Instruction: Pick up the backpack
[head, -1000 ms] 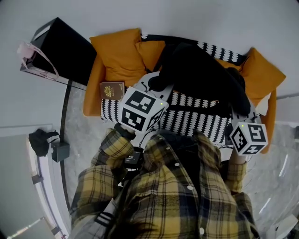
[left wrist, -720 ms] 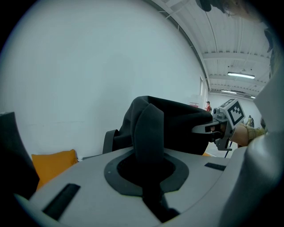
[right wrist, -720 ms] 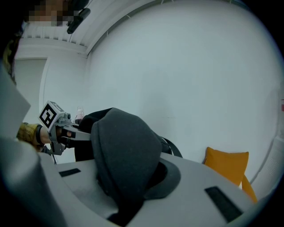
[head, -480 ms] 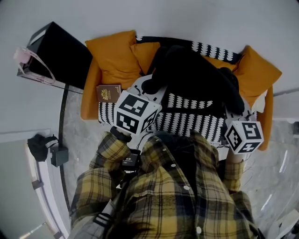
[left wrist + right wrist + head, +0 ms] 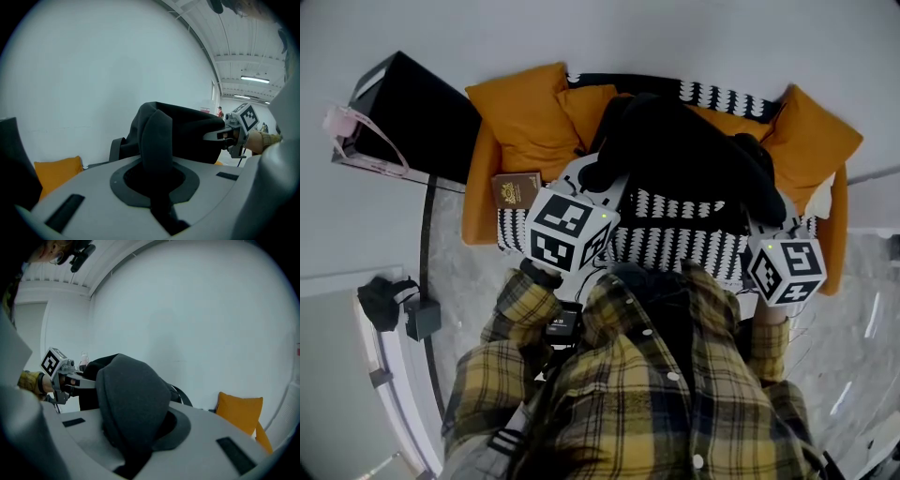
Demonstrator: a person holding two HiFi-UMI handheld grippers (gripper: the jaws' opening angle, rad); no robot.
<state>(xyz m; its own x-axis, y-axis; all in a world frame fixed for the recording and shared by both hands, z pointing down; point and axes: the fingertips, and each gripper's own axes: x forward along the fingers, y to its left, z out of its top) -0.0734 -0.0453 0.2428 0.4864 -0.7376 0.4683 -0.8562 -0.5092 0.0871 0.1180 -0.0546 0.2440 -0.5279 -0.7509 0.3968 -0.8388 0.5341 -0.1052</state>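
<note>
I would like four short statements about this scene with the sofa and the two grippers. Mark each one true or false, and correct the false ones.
1. The left gripper is shut on a fold of the black backpack. True.
2. The right gripper is open and holds nothing. False: its jaws are shut on the backpack's dark fabric.
3. A small brown booklet lies on the sofa, on the left gripper's side. True.
4. The cushions on the sofa are blue. False: they are orange.
</note>
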